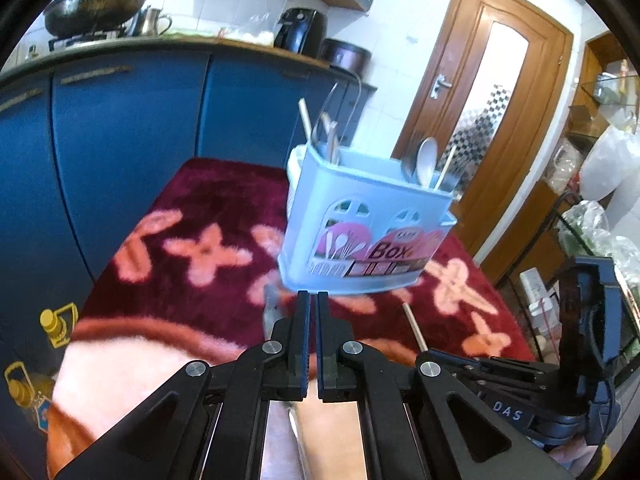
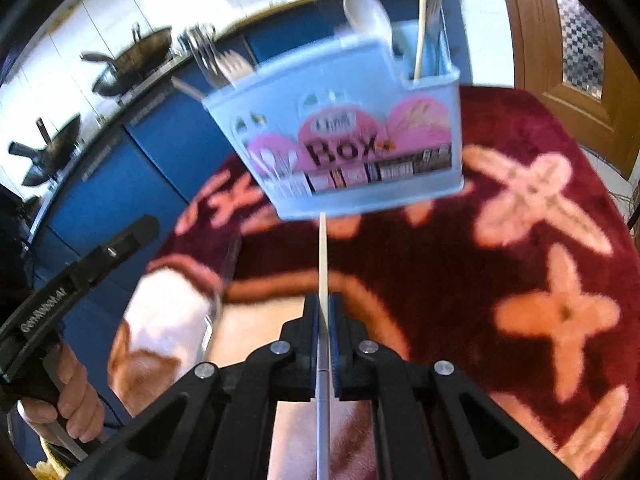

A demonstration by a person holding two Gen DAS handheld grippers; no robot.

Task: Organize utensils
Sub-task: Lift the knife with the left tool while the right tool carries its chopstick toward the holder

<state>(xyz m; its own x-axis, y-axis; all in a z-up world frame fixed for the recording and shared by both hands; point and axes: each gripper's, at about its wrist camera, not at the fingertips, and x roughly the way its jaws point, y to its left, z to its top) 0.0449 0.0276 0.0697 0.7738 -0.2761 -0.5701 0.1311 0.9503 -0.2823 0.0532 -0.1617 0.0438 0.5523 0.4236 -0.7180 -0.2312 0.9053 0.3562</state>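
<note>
A light blue cutlery box [image 1: 360, 216] marked "Box" stands on a maroon flowered blanket [image 1: 208, 200]; it holds forks, a white spoon [image 1: 426, 160] and chopsticks. My left gripper [image 1: 313, 296] is shut and empty, just in front of the box. A knife-like utensil [image 1: 272, 308] lies on the blanket left of it. My right gripper [image 2: 324, 300] is shut on a chopstick [image 2: 323, 256] that points toward the box [image 2: 344, 136]. The chopstick's end also shows in the left wrist view [image 1: 414, 328].
Blue kitchen cabinets [image 1: 120, 128] with woks [image 1: 96, 4] on the counter stand behind the blanket. A wooden door [image 1: 480, 92] is at the back right. Shelves with plastic bags [image 1: 600, 208] are on the right. The left gripper's body [image 2: 80, 272] shows at the left.
</note>
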